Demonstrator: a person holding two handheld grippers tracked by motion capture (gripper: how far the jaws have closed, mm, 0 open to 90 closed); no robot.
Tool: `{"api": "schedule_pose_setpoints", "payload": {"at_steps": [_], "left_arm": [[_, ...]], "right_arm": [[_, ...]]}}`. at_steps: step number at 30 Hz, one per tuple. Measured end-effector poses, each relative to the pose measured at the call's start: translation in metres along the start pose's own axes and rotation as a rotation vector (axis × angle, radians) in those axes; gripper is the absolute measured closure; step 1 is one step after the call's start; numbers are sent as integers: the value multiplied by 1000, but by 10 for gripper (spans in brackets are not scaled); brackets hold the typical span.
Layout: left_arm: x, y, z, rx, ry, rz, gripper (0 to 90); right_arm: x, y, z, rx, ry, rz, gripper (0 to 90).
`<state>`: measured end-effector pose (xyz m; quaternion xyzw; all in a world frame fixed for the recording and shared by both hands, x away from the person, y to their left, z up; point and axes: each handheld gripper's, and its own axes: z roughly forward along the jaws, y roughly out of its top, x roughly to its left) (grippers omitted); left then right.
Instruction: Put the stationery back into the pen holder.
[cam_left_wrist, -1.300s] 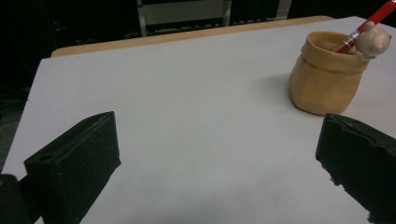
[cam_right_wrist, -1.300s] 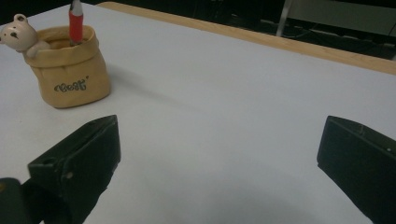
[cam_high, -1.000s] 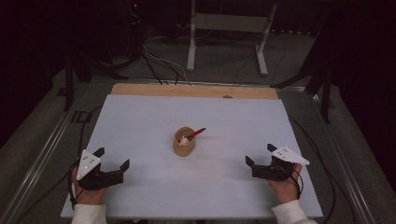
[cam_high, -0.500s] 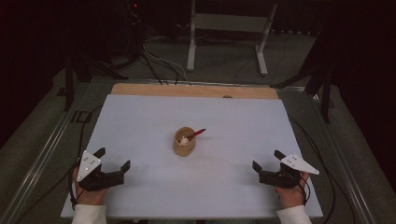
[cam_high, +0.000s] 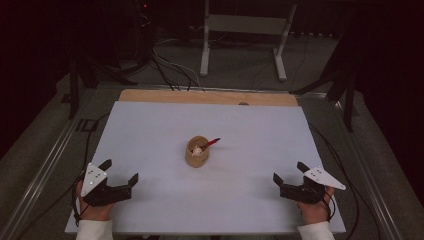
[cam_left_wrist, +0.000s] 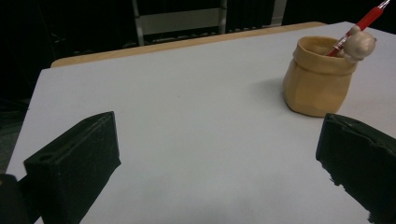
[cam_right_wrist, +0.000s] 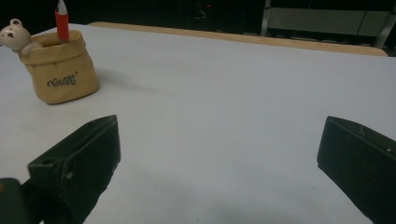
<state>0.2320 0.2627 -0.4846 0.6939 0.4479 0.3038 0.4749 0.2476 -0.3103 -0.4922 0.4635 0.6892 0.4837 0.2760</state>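
A tan bag-shaped pot (cam_high: 197, 152) stands near the middle of the white table (cam_high: 150, 130). A red pen (cam_high: 212, 142) leans out of it to the right, and a small bear figure (cam_high: 198, 149) sits at its rim. In the left gripper view the pot (cam_left_wrist: 318, 77) is at the upper right with the pen (cam_left_wrist: 360, 25); in the right gripper view the pot (cam_right_wrist: 58, 67) is at the upper left. My left gripper (cam_high: 119, 171) rests open at the front left with nothing between its jaws. My right gripper (cam_high: 290, 171) is open and empty at the front right.
A wooden strip (cam_high: 210, 97) runs along the table's far edge. Beyond it stand a metal stand (cam_high: 245, 30) and cables (cam_high: 170, 65) on the floor. Cables trail from each gripper past the table's sides. Bare white surface lies between both grippers and the pot.
My right gripper has drawn back toward the front right corner, away from the pot. The left gripper has barely moved. The pot and pen are as before.
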Motion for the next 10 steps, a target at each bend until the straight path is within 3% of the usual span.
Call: {"api": "schedule_pose_setpoints", "payload": {"at_steps": [10], "left_arm": [[0,-1,1,9,1,0,1]], "right_arm": [[-2,-1,0,13,-10,-1,2]]}}
